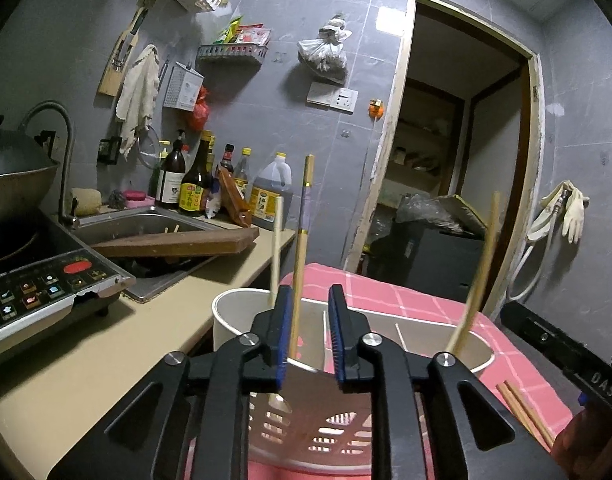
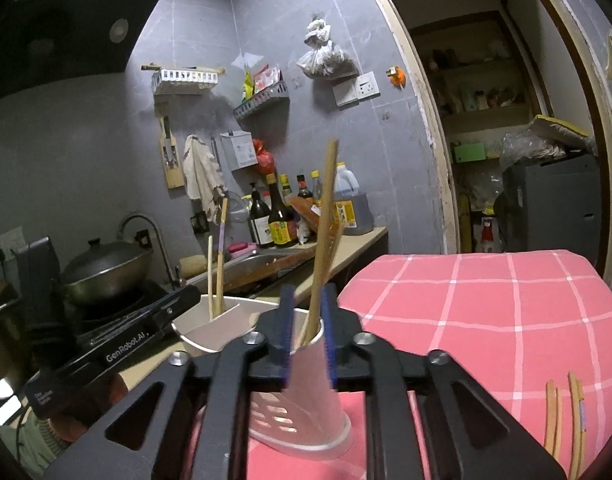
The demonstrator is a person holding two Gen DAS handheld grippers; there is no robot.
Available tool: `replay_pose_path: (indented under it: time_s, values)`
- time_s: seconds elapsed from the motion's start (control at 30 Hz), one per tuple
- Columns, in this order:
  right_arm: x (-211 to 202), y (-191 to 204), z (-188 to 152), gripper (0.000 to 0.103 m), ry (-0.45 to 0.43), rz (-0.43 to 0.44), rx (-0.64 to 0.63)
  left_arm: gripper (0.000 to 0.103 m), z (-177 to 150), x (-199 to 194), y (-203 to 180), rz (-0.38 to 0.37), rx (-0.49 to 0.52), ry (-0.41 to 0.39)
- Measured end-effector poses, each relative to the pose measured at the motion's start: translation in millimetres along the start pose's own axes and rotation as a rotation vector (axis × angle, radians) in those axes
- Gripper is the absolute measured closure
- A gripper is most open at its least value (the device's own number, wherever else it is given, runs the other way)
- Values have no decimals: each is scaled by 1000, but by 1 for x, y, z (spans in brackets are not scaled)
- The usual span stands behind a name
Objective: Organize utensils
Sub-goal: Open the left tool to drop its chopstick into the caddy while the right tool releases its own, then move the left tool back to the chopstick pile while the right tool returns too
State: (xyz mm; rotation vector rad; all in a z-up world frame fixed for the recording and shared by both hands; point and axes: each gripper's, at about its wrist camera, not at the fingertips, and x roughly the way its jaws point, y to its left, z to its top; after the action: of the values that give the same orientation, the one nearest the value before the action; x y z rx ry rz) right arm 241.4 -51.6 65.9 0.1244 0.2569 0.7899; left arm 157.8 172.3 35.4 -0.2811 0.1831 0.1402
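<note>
A white utensil holder (image 1: 234, 312) with several compartments stands on a pink checked cloth (image 1: 417, 300). In the left wrist view my left gripper (image 1: 310, 294) is open over it. A gold-tipped chopstick (image 1: 302, 248) stands upright between the jaws, close to the left pad, with a wide gap to the right pad. A pale chopstick (image 1: 276, 240) stands behind it. In the right wrist view my right gripper (image 2: 307, 291) is open around a wooden chopstick (image 2: 325, 208) that leans in the holder's (image 2: 309, 392) near compartment. Loose chopsticks (image 2: 565, 420) lie on the cloth to the right.
To the left runs a beige counter (image 1: 106, 344) with an induction cooker (image 1: 46, 288), a wok (image 2: 102, 272), and a sink (image 1: 146, 220) with a wooden board (image 1: 178, 242) across it. Sauce bottles (image 1: 194, 184) line the wall. An open doorway (image 1: 457, 152) is at the right.
</note>
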Motion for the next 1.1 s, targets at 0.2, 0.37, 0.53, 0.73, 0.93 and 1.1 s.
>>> replay_pose_path:
  time_s: [0.2, 0.37, 0.53, 0.73, 0.93, 1.1]
  values:
    - [-29, -4, 9, 73, -46, -41, -4, 63, 7, -15, -12, -30, 7, -13]
    - [-65, -16, 16, 47, -100, -103, 4, 33, 12, -30, -31, -71, 11, -35]
    - [-103, -32, 20, 22, -130, -176, 22, 21, 10, -40, -57, -136, 21, -27]
    - [-147, -55, 17, 2, -124, -280, 29, 9, 1, -44, -90, -220, 67, 20]
    - [-170, -75, 5, 0, -68, -365, 26, 9, -18, -36, -126, -288, 131, 112]
    - [-177, -94, -8, 0, 5, -417, 40, 9, -37, -24, -153, -324, 170, 221]
